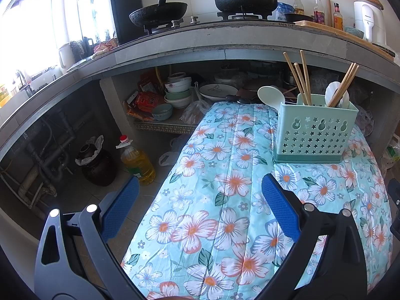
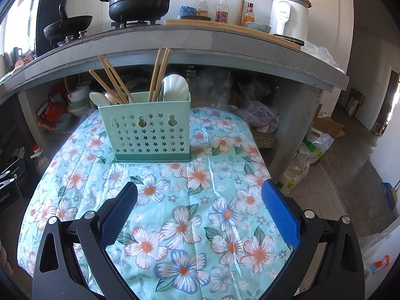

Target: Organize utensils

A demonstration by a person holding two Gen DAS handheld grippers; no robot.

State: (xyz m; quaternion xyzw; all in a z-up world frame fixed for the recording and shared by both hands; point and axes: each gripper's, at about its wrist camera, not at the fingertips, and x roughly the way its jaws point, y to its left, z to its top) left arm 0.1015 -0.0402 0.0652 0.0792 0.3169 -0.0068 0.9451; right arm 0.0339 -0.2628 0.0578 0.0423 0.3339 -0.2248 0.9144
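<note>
My left tongs (image 1: 200, 210) and right tongs (image 2: 200, 210) gape empty; holder (image 2: 150, 130) at twelve o'clock keeps chopsticks (image 2: 113, 81), spoons (image 2: 175, 87) upright, sorted.

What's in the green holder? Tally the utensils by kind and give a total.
Chopsticks: 5 visible
Spoons: 3 visible
Total: 8 in the green holder; others may be hidden inside.

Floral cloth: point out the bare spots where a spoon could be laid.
The floral cloth is bare from the utensil holder to the open right gripper, and beside the holder. The open left gripper hangs over bare cloth. The holder is crowded with chopsticks and spoons.
</note>
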